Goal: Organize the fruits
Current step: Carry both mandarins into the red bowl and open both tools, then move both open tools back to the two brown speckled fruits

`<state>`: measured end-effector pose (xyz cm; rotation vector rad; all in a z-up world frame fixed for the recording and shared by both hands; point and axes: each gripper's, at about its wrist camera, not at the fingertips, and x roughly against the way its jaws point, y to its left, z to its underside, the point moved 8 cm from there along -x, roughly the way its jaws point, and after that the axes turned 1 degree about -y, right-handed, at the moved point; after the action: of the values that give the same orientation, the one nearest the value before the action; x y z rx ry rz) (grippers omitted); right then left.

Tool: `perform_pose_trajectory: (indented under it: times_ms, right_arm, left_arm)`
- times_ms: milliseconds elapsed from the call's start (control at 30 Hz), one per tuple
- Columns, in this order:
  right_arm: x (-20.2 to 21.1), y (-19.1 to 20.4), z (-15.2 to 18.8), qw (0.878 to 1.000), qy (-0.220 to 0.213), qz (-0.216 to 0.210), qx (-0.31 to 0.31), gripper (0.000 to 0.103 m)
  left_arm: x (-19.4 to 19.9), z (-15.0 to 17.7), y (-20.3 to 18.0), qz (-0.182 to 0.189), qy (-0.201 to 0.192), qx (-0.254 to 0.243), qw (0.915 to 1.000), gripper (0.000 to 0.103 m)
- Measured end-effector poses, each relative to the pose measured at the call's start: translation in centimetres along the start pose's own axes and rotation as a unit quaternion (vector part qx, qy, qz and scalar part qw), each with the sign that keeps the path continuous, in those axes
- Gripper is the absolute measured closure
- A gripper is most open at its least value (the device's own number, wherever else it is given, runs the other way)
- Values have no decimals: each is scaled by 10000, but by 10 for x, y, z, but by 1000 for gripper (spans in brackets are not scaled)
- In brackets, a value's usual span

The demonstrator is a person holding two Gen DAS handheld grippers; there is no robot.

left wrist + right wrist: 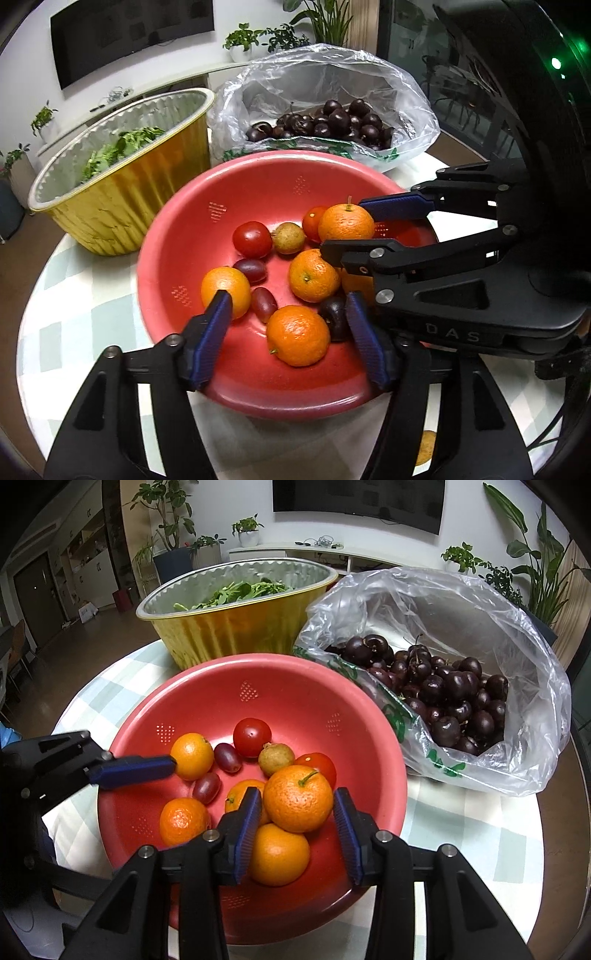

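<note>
Two grippers angle down into the red colander (pixel 303 686), its rim ringing both. Left gripper (pixel 288 310) stands spread; a mandarin (pixel 297 335) lies loose between its fingers, fruit crowding either side. Right gripper (pixel 297 812) brackets the stemmed mandarin (pixel 297 798); pad contact appears absent, though the view is uncertain. Beyond the fingertips: cherry bag (pixel 480 627), foil tub (pixel 236 627).

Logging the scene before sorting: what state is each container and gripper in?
Plastic bag: open, holding cherries.
Red bowl: upright, fruit inside.
Foil tub: uncovered, greens inside.
Left gripper: open over an orange.
Right gripper: fingers straddle stemmed orange; grip unclear.
</note>
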<state>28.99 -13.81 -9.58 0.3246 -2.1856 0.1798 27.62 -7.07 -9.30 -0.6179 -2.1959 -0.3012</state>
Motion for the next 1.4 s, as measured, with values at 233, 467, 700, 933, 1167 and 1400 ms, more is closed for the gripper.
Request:
perform_pose_trajectory:
  times_ms: [233, 467, 700, 933, 1167, 1400]
  right_arm:
    - [6, 3, 1, 10000, -67, 17, 9, 45]
    - [26, 2, 3, 9997, -219, 1, -98, 40]
    - [50, 15, 13, 9993, -373, -20, 21, 39]
    - [77, 32, 31, 9985, -507, -218, 42, 35]
    - [93, 42, 65, 9978, -422, -517, 23, 35]
    - [78, 59, 112, 9965, 0, -783, 279, 35]
  left_arm:
    - [20, 6, 5, -124, -84, 98, 9998, 33]
    - [55, 15, 6, -192, -319, 288, 9989, 10]
    - [92, 39, -3, -210, -470, 364, 9980, 3]
    - [118, 78, -10, -249, -407, 449, 9979, 1]
    - [133, 116, -16, -199, -257, 499, 9982, 1]
    - [133, 138, -30, -4, -8, 327, 9995, 1]
